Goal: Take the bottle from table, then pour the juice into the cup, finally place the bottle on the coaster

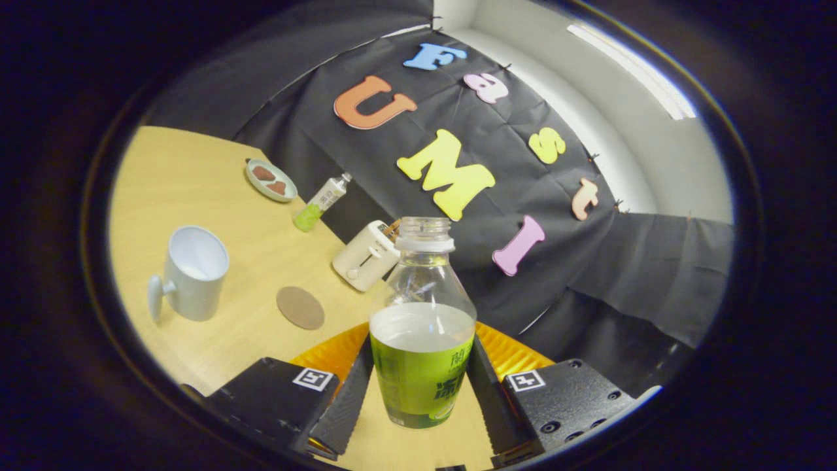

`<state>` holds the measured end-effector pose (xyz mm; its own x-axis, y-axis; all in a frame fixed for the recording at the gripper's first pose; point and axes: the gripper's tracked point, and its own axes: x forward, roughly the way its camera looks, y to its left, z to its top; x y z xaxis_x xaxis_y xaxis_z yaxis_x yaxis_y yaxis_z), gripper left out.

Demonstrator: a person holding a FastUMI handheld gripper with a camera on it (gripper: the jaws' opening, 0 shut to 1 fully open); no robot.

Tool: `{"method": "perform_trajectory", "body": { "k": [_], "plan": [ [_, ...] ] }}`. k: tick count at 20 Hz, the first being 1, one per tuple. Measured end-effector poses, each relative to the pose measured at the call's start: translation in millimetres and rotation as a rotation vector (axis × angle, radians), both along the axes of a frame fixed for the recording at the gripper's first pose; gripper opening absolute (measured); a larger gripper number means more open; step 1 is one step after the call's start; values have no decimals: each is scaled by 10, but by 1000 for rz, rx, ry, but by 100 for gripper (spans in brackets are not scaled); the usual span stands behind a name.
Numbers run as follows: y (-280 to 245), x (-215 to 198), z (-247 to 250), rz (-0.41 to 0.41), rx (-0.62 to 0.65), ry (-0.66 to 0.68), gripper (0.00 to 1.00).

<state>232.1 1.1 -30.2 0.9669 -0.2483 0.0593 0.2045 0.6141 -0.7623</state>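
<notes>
A clear, uncapped bottle [422, 327] with a green label and pale juice stands between my fingers, and the gripper [418, 386] is shut on it, both pads pressing its labelled sides. The view is tilted and the bottle looks lifted off the wooden table [196, 183]. A pale mug-like cup [191, 271] with its handle toward me stands to the left beyond the fingers. A round brown coaster [300, 307] lies flat between the cup and the bottle.
A cream toaster [365, 263] sits just behind the bottle near the table's far edge. Farther back are a second small bottle [322, 201] with green liquid and a plate [271, 180] with brown pieces. The black cloth wall rises behind the table.
</notes>
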Motion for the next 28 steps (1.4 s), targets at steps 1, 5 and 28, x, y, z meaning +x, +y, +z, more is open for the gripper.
{"method": "perform_trajectory", "body": {
  "k": [1,5,28],
  "plan": [
    [37,23,-8,-6,-44,-2,82],
    [205,67,-42,0,-191,-11,82],
    [684,177,46,-47,-814,-118,82]
  ]
}}
